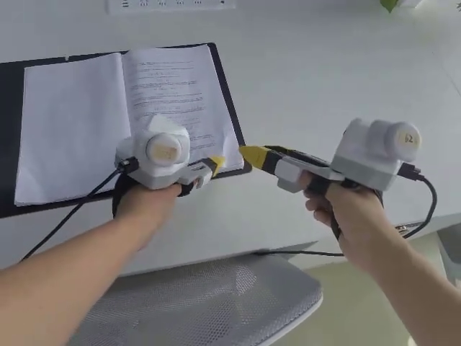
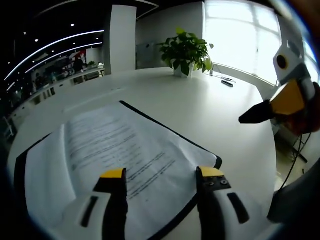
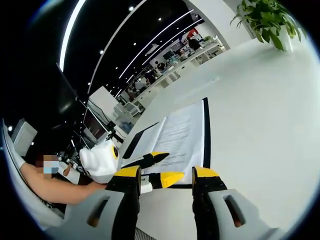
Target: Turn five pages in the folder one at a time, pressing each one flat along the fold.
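Observation:
A black folder (image 1: 9, 94) lies open on the white table, a blank sheet on the left and a printed page (image 1: 176, 90) on the right. My left gripper (image 1: 210, 166) hovers over the folder's near right corner, open, with the printed page (image 2: 117, 137) beyond its jaws and nothing between them. My right gripper (image 1: 252, 153) is just right of that corner, above bare table, open and pointing left at the left gripper (image 3: 150, 160). The folder (image 3: 182, 131) lies ahead of the right gripper (image 3: 166, 172), which also appears at the right edge (image 2: 272, 106) past the left gripper (image 2: 162, 175).
A grey mesh chair (image 1: 223, 292) sits below the table's near edge. Cables trail from both grippers. A potted plant (image 2: 186, 50) stands at the far side of the table. A white power strip (image 1: 173, 4) lies at the back.

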The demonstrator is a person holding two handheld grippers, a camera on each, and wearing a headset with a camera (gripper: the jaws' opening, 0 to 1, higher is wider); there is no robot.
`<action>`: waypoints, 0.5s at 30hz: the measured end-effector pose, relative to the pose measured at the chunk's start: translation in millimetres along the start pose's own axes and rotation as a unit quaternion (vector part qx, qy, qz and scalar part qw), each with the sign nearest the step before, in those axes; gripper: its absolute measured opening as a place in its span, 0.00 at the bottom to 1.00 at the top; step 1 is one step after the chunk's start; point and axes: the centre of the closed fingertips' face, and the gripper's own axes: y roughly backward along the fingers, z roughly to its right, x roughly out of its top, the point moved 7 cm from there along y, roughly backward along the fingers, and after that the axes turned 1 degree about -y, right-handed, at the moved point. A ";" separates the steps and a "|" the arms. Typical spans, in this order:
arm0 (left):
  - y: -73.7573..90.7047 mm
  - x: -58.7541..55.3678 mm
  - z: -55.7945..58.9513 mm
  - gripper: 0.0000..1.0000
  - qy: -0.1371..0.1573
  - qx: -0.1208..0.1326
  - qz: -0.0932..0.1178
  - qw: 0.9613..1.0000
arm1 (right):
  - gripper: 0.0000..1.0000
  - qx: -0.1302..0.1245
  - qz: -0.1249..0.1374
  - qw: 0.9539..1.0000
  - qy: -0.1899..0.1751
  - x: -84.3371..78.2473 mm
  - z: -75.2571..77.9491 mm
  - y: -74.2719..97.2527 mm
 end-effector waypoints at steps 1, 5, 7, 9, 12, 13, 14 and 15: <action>-0.6 -0.7 -1.2 0.54 -0.005 0.005 -0.002 1.000 | 0.39 0.000 0.000 1.000 -0.001 0.1 0.1 -0.3; -0.9 -1.1 -4.4 0.48 -0.015 0.009 -0.004 1.000 | 0.39 0.003 0.002 1.000 -0.003 0.0 0.8 -2.2; -2.0 -1.5 -4.7 0.47 -0.016 0.007 -0.005 1.000 | 0.39 0.004 0.000 1.000 -0.004 -0.4 1.3 -3.3; -3.7 -2.6 -4.3 0.46 -0.023 0.005 -0.003 1.000 | 0.39 0.005 0.001 1.000 -0.006 -0.3 1.6 -4.2; -5.3 -2.9 -0.9 0.39 -0.032 -0.005 0.002 0.999 | 0.39 0.006 0.001 1.000 -0.007 0.0 1.9 -5.1; -5.1 -3.0 -0.2 0.38 -0.032 -0.005 0.003 0.999 | 0.39 0.006 0.000 1.000 -0.006 0.0 1.8 -5.1; -5.3 -2.8 -0.4 0.37 -0.033 -0.004 0.005 0.999 | 0.39 0.007 0.000 1.000 -0.006 0.1 1.8 -5.3; -4.9 -2.8 -0.2 0.36 -0.032 -0.004 0.007 0.999 | 0.39 0.008 0.000 1.000 -0.006 0.0 1.5 -5.3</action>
